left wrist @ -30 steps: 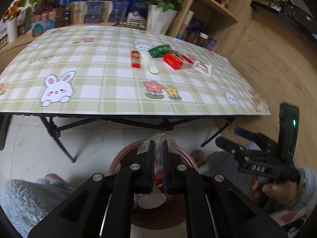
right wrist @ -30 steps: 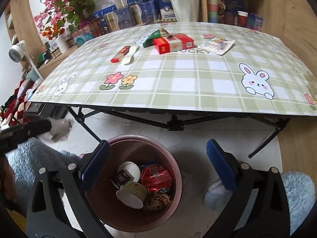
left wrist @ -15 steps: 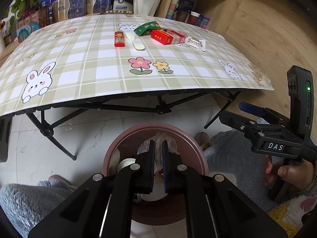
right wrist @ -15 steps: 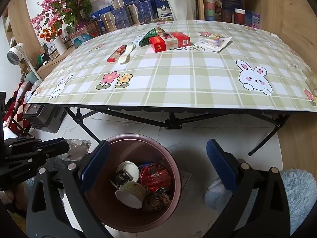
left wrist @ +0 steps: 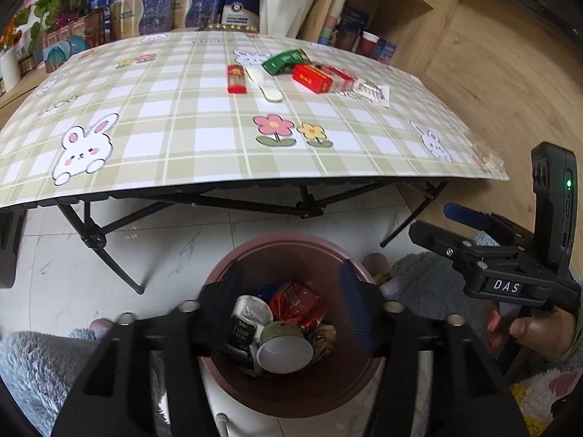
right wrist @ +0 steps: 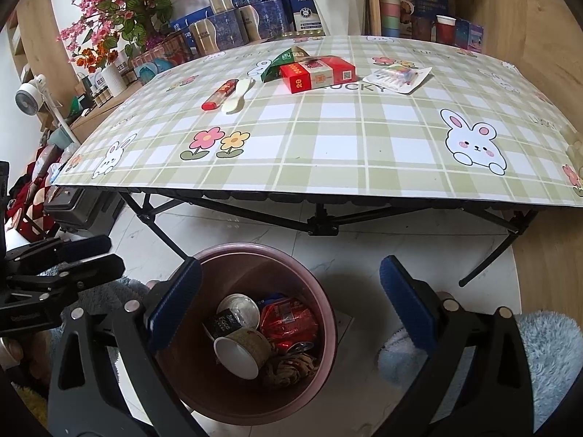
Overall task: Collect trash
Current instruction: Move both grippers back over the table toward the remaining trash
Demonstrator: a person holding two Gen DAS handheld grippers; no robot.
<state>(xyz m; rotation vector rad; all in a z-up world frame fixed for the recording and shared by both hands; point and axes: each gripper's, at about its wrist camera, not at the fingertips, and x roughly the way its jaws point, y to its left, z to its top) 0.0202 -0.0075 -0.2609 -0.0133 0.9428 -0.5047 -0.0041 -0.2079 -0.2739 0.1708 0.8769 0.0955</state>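
A dark pink bin (left wrist: 291,397) (right wrist: 324,306) stands on the floor in front of the table, holding cups, a red wrapper and other trash. My left gripper (left wrist: 291,306) is open and empty right above it. My right gripper (right wrist: 291,302) is open and empty, also above the bin. On the table (left wrist: 182,127) lie a red lighter (left wrist: 236,78), a white spoon (left wrist: 264,83), a green packet (left wrist: 284,61), a red box (left wrist: 320,78) and a clear wrapper (left wrist: 371,89). They also show in the right wrist view: lighter (right wrist: 219,94), spoon (right wrist: 238,96), red box (right wrist: 317,73), wrapper (right wrist: 399,76).
The folding table's black legs (left wrist: 98,240) stand just behind the bin. Boxes, flower pots and shelves (right wrist: 233,11) line the back. Fluffy slippers (right wrist: 539,346) flank the bin on the floor.
My left gripper was shut on a crumpled clear wrapper over the bin; it has opened and the wrapper is gone from its fingers. The right gripper stayed open.
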